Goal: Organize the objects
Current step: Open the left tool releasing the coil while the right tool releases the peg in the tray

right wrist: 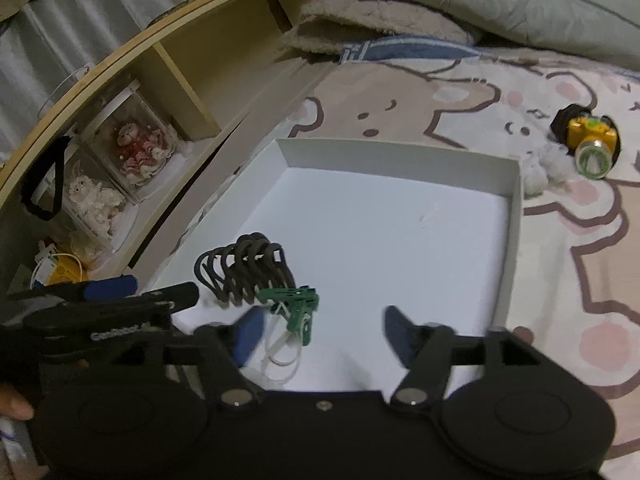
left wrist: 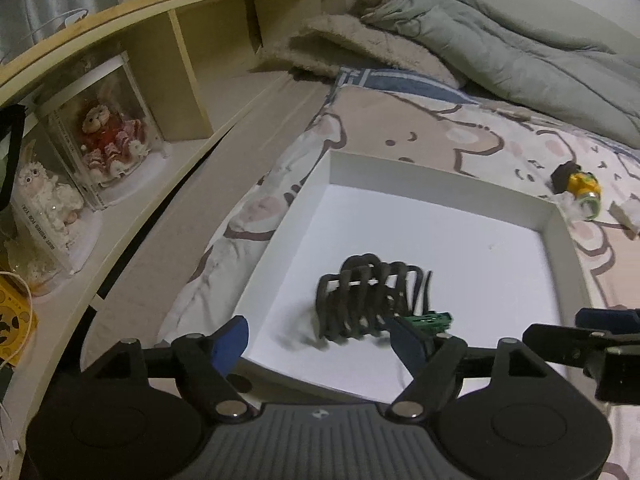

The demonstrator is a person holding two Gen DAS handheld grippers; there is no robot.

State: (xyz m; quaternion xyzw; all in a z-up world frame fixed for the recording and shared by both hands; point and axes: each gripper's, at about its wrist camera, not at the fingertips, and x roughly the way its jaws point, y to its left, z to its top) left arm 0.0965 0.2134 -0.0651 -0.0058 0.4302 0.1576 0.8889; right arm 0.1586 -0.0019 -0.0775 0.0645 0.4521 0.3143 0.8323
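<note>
Two things in the box: a dark hair claw clip (left wrist: 368, 300) stands on the floor of the white shallow box (left wrist: 400, 172), and a small green clip (right wrist: 298, 306) with white string looped under it lies just beside it, touching or nearly so.
Box: open-topped, resting on the bed (left wrist: 460, 128), on a sheet printed with cartoon bears.
Left claw (left wrist: 324, 340): spread wide, gripping nothing, its blue-tipped fingers (left wrist: 230, 344) low over the box's near edge with the hair clip between and beyond them.
Right claw (right wrist: 320, 334): also wide apart and holding nothing, poised over the near part of the box; the green clip sits just ahead of its left finger.
Outside the box: a yellow toy camera (right wrist: 590, 140) with a green lens lies on the sheet past the far right corner, with a bit of white fluff (right wrist: 540, 168) next to it.
Farther off: a grey quilt (left wrist: 520, 52) and a fuzzy beige blanket (left wrist: 360, 48) are heaped at the head of the bed.
Headboard shelf (left wrist: 192, 80): wooden cubbies holding a doll in red (left wrist: 108, 132) inside a clear case and a white plush rabbit (left wrist: 40, 188).
</note>
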